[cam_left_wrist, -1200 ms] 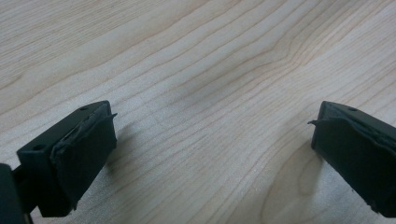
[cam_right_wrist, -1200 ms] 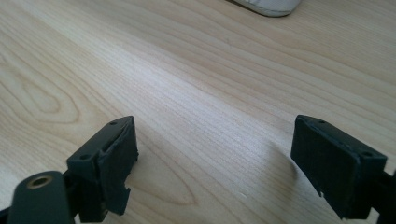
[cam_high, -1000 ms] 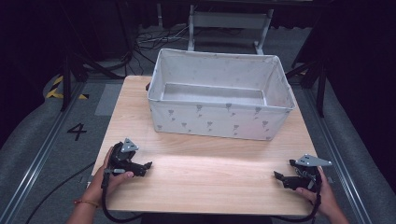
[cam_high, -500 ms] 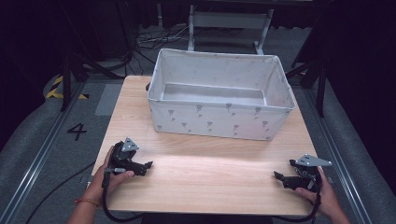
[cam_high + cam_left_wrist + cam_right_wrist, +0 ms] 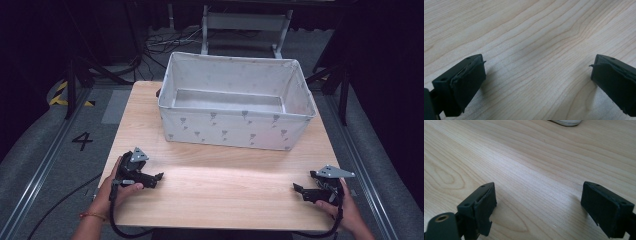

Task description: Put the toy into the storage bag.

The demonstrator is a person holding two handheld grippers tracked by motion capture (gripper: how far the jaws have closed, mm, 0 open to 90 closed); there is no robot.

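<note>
A fabric bin (image 5: 235, 127) stands on the far half of the table (image 5: 220, 200), roughly centred between its side edges. The left gripper (image 5: 156, 178) rests on the near left part of the table, the right gripper (image 5: 299, 189) on the near right, well apart, both in front of the bin and pointing toward each other

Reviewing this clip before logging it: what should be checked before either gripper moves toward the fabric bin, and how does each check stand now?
1. Left gripper open, nothing between its jaws: ok.
2. Right gripper open, nothing between its jaws: ok.
3. Both rest low over the wooden table, apart from the fabric bin: ok.
4. Bin upright, mouth open: ok.
5. Bin's near inside floor hidden by its front wall: cannot tell.
</note>
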